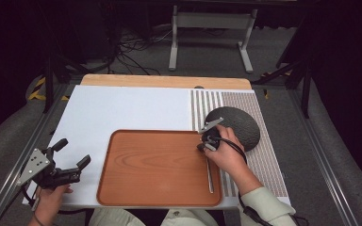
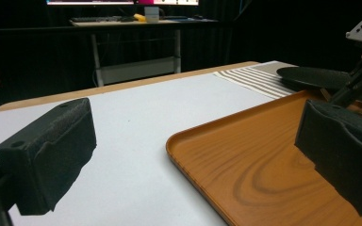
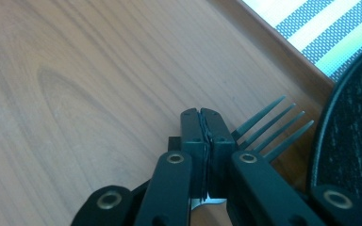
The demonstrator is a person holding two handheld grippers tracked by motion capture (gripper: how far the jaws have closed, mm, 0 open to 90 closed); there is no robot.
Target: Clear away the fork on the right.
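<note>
A metal fork [image 1: 210,176] lies along the right side of the wooden tray [image 1: 155,165], its handle pointing toward the person. My right gripper [image 1: 206,141] points down at the tray's far right corner and is shut on the fork's neck. In the right gripper view the shut gripper [image 3: 202,115] has the fork's tines [image 3: 264,127] sticking out just past its jaws, over the tray's wood [image 3: 75,94]. My left gripper [image 1: 73,152] rests on the white table left of the tray, open and holding nothing; its own view shows the gripper [image 2: 193,155] spread wide before the tray's edge [image 2: 188,141].
A dark round plate [image 1: 238,125] sits on a striped placemat [image 1: 207,103] just beyond the tray's right corner, close to the right gripper. The plate's rim [image 3: 353,141] lies right beside the tines. White table surface [image 1: 122,106] stretches behind and left of the tray.
</note>
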